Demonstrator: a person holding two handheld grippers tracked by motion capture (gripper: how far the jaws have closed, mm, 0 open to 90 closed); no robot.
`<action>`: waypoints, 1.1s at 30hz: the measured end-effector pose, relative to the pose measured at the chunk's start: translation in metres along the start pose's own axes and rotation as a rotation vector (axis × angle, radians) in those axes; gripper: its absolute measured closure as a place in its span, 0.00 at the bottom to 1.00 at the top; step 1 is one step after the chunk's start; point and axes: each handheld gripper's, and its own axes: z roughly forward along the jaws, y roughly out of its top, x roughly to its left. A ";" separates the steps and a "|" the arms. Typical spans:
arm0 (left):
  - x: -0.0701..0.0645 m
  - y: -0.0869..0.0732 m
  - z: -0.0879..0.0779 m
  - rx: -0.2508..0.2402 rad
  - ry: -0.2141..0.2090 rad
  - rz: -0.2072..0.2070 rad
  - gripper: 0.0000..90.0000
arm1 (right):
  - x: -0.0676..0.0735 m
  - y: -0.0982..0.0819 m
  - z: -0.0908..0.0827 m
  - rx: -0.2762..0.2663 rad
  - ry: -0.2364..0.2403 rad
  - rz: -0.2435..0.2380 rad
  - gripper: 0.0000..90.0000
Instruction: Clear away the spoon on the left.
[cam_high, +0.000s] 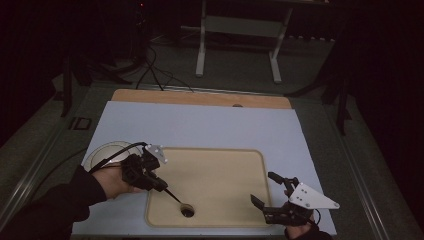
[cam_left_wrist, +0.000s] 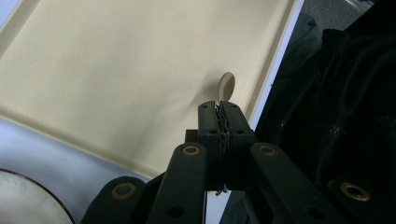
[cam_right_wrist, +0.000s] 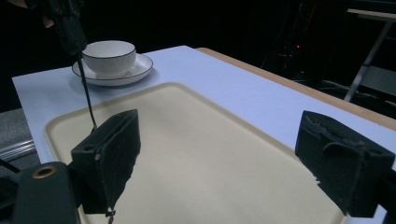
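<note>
My left gripper (cam_high: 162, 186) (cam_left_wrist: 218, 108) is shut on the handle of a thin dark spoon (cam_high: 176, 200). The spoon slants down to the beige tray (cam_high: 220, 165) (cam_left_wrist: 116, 70), and its bowl (cam_left_wrist: 227, 86) sits close to the tray's near edge. In the right gripper view the spoon handle (cam_right_wrist: 87, 100) hangs from the left gripper (cam_right_wrist: 74, 44) over the tray (cam_right_wrist: 196, 140). My right gripper (cam_high: 267, 189) (cam_right_wrist: 226, 158) stands open at the tray's near right corner, with nothing between its jaws.
A white cup (cam_right_wrist: 111, 55) on a saucer (cam_right_wrist: 140, 67) (cam_high: 107, 152) (cam_left_wrist: 23, 200) stands left of the tray, behind my left hand. The tray lies on a pale blue mat (cam_high: 200, 125) over a wooden table. A metal stand (cam_high: 240, 30) is on the floor beyond.
</note>
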 end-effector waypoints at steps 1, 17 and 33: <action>0.001 0.002 0.000 0.002 0.002 0.003 0.98 | 0.000 0.000 0.000 0.000 0.000 0.000 0.16; 0.019 0.027 0.017 -0.098 -0.029 0.004 0.96 | 0.000 0.000 0.000 0.001 0.001 0.001 0.16; 0.045 0.045 0.042 -0.183 -0.040 -0.029 0.94 | 0.000 -0.001 -0.001 0.000 0.005 0.003 0.16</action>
